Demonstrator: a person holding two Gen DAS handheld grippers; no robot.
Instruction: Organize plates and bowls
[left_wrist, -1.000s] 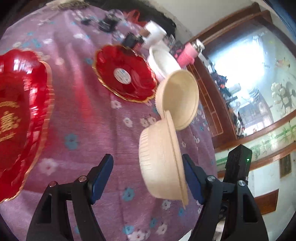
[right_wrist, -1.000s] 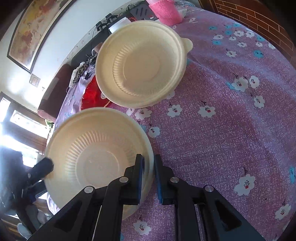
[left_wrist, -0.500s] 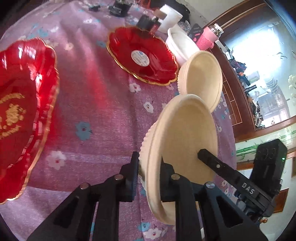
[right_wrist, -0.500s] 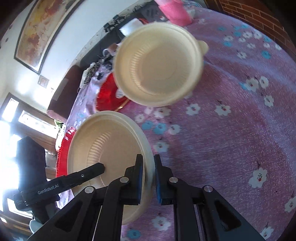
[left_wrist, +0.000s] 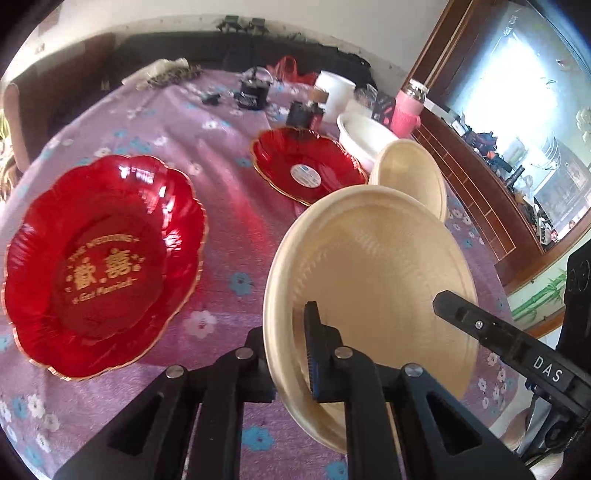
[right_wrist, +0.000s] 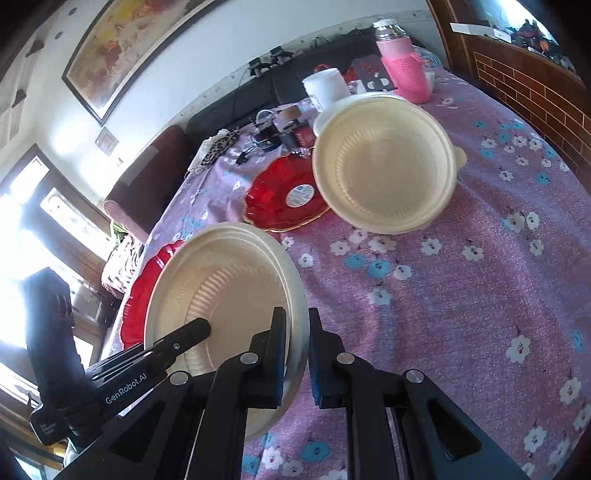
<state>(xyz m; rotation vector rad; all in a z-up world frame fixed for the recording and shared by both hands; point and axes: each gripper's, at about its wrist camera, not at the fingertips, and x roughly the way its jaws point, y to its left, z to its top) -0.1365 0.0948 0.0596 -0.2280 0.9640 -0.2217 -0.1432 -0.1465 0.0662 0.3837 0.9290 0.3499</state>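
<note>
Left gripper (left_wrist: 288, 354) has snapped shut since a second ago: back then its jaws stood wide either side of the bowl (left_wrist: 369, 280), now they pinch the near rim, one finger inside, one outside. The bowl has swung round too; earlier it hung edge-on showing its ribbed outside, now its hollow faces the left camera. Right gripper (right_wrist: 297, 354) clamps the opposite rim, as it did before, so both grippers hold one bowl, tilted, clear of the cloth (right_wrist: 480, 280).

Both grippers point down at a slant towards the table. In the left view the right one reaches in from the right, its finger lying across the bowl's inside; in the right view the left one comes in from the left.

Second bowl (right_wrist: 384, 166) sits on the cloth further off, to the right. A small red plate (left_wrist: 306, 166) lies just left of it, a big red plate (left_wrist: 99, 262) nearer on the left. Pink bottle (right_wrist: 402, 70) at the far edge.

Writing: "DAS" on the right gripper, "GenRobot.AI" on the left. Gold lettering on the big plate: "THE WEDDING", Chinese characters, then a line I cannot make out
</note>
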